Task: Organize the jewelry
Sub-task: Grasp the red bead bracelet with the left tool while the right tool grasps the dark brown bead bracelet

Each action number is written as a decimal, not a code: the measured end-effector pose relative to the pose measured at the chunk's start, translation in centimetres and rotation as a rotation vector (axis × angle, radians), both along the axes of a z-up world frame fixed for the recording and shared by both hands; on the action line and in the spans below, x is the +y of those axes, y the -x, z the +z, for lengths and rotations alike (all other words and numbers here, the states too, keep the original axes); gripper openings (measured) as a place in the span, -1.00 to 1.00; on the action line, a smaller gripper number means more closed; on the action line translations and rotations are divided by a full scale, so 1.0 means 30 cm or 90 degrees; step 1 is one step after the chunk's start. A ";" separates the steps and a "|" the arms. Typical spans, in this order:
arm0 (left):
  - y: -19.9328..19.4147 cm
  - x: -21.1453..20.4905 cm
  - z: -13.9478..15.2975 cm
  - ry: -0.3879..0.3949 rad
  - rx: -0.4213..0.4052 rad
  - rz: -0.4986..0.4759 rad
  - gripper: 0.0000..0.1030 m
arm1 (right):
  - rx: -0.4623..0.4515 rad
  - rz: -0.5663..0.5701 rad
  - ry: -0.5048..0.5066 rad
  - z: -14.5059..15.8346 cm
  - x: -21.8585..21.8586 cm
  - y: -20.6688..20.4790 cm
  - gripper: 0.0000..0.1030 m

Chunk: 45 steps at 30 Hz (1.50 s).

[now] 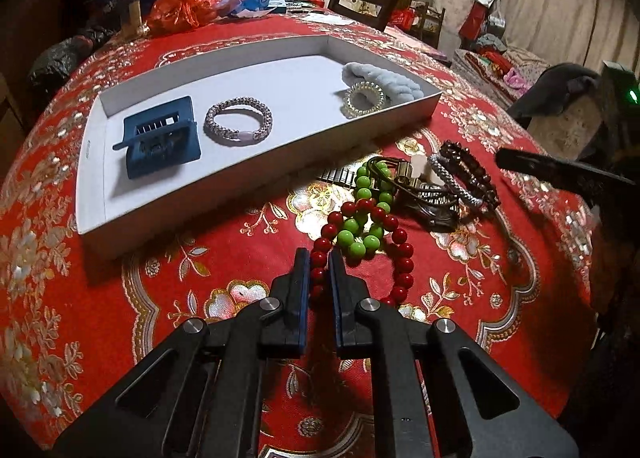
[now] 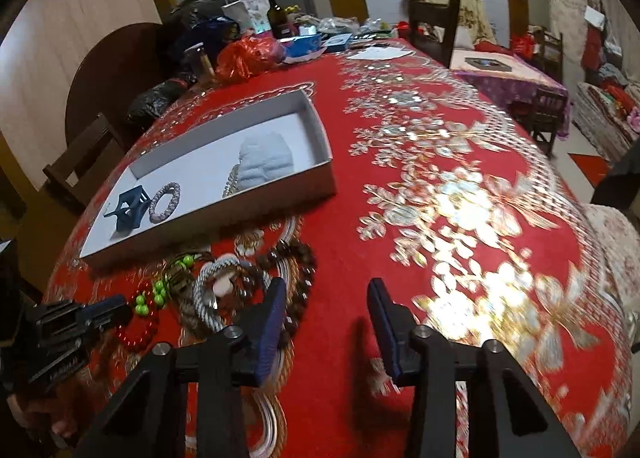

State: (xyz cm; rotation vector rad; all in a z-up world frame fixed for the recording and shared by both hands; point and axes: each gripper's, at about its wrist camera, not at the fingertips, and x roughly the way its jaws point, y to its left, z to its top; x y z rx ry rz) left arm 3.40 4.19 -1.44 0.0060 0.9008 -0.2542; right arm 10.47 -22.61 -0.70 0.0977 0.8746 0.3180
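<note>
Left wrist: white tray [image 1: 256,194] holds 4 pcs; left tongs [image 1: 319,258] clamp red bracelet [image 1: 402,258].

The left gripper [image 1: 319,258] points steeply down, its jaws closed to a narrow slit that pinches a strand of the red bead bracelet [image 1: 400,258]. The right gripper [image 2: 327,294] also tilts downward, its jaws partly apart with nothing between them.

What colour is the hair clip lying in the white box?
Dark blue hair clip; clearest in the left wrist view.
</note>
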 end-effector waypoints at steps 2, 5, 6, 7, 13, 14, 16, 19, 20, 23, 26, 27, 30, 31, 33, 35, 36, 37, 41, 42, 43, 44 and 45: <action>0.000 -0.002 -0.001 -0.003 -0.001 0.000 -0.84 | 0.011 0.007 0.012 -0.020 0.027 -0.028 -0.37; -0.004 0.008 -0.003 0.011 0.003 0.001 -0.85 | 0.013 0.018 0.039 -0.040 0.069 -0.042 -0.37; -0.004 0.006 -0.002 0.011 0.003 0.001 -0.85 | 0.010 0.022 0.054 -0.042 0.082 -0.043 -0.37; -0.003 0.006 -0.003 0.011 0.003 0.001 -0.85 | 0.005 0.027 0.073 -0.043 0.096 -0.043 -0.36; -0.005 0.008 -0.002 0.016 0.004 0.000 -0.85 | -0.022 0.050 0.134 -0.052 0.128 -0.022 -0.44; -0.006 0.008 -0.002 0.018 0.004 0.000 -0.85 | -0.027 0.054 0.146 -0.053 0.133 -0.015 -0.54; -0.005 0.011 -0.003 0.022 0.005 0.000 -0.85 | -0.028 0.061 0.153 -0.051 0.143 0.001 -0.76; -0.005 0.014 -0.003 0.029 0.006 0.000 -0.85 | -0.012 0.056 0.138 -0.048 0.130 0.001 -0.79; -0.005 0.014 -0.003 0.029 0.005 0.000 -0.85 | -0.005 0.050 0.127 -0.046 0.118 0.004 -0.79; -0.007 0.030 -0.002 0.045 0.006 0.004 -0.85 | 0.000 0.031 0.087 -0.025 0.088 0.021 -0.80; 0.002 0.056 0.015 0.062 -0.001 0.017 -0.85 | -0.036 0.027 0.059 0.050 0.071 0.062 -0.80; 0.007 0.068 0.029 0.076 -0.004 0.021 -0.85 | -0.048 0.027 0.052 0.074 0.069 0.076 -0.80; 0.037 0.100 0.113 0.109 -0.031 0.022 -0.85 | -0.083 0.031 0.034 0.144 0.065 0.113 -0.80; 0.047 0.108 0.136 0.114 -0.040 0.022 -0.85 | -0.092 0.030 0.028 0.164 0.062 0.126 -0.80; 0.067 0.124 0.189 0.125 -0.058 0.022 -0.85 | -0.099 0.026 0.014 0.185 0.058 0.135 -0.80; 0.077 0.137 0.224 0.126 -0.071 0.027 -0.85 | -0.099 0.021 -0.002 0.195 0.047 0.138 -0.80; 0.076 0.140 0.229 0.122 -0.070 0.028 -0.85 | -0.098 0.018 -0.003 0.199 0.042 0.140 -0.80; 0.072 0.146 0.226 0.122 -0.068 0.032 -0.85 | -0.096 0.014 -0.005 0.200 0.040 0.137 -0.80; 0.053 0.162 0.193 0.112 -0.057 0.049 -0.85 | -0.080 0.003 -0.009 0.186 0.023 0.130 -0.80; 0.050 0.160 0.184 0.107 -0.055 0.053 -0.85 | -0.079 0.003 -0.008 0.182 0.022 0.128 -0.80; 0.051 0.157 0.179 0.105 -0.054 0.056 -0.85 | -0.076 0.001 -0.005 0.179 0.022 0.127 -0.80; 0.050 0.154 0.176 0.099 -0.053 0.059 -0.85 | -0.075 0.000 -0.004 0.178 0.020 0.126 -0.80; 0.049 0.149 0.175 0.092 -0.052 0.062 -0.85 | -0.075 0.000 -0.004 0.176 0.021 0.125 -0.80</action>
